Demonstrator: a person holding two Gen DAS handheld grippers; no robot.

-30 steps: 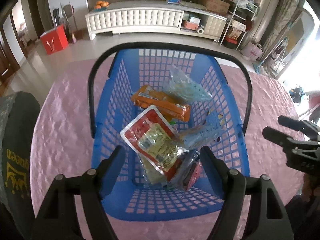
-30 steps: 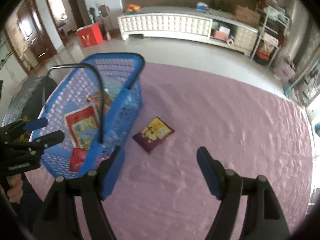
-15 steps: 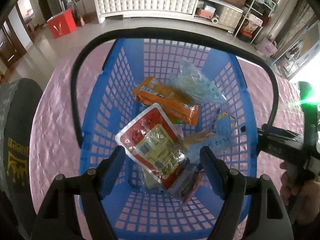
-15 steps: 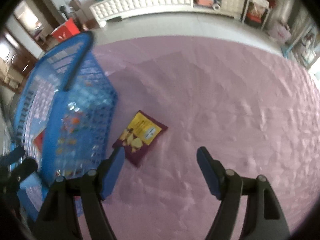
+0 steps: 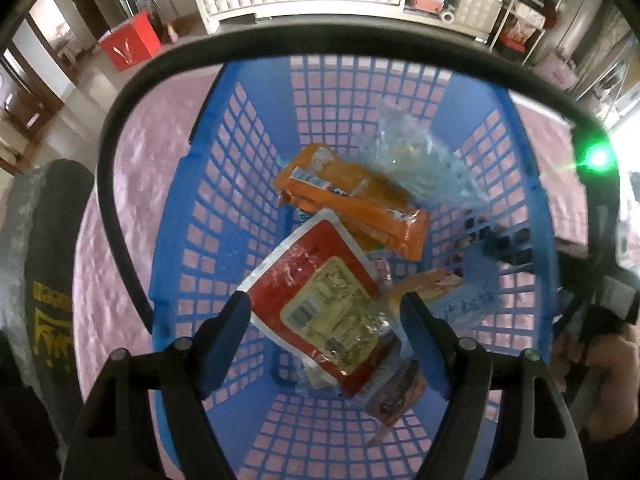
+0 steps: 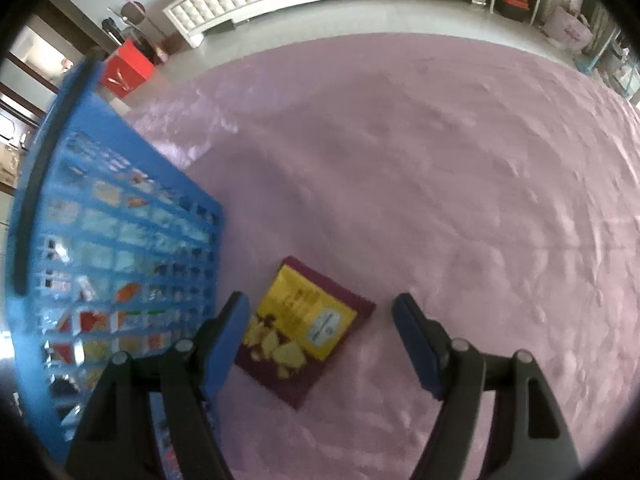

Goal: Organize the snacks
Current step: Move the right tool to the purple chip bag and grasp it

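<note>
A table covered by a crinkled pink cloth (image 6: 460, 168) is seen. A blue lattice basket (image 6: 120, 240) is set on it at nine o'clock in the right wrist view, and a purple-and-yellow snack packet (image 6: 304, 328) is laid flat just beside it, at six o'clock.

Basket (image 6: 120, 240) blurred; snack packets (image 6: 92, 320) inside it unreadable.

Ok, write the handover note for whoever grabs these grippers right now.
Left gripper: open, empty, pointing down into the blue basket above the red-and-yellow packet.
Right gripper: open, empty, above the purple-and-yellow snack bag lying on the pink tablecloth beside the basket.
Done: several packets sit in the basket, including an orange one and a clear bag.
Left: the purple-and-yellow bag is not yet in the basket.
</note>
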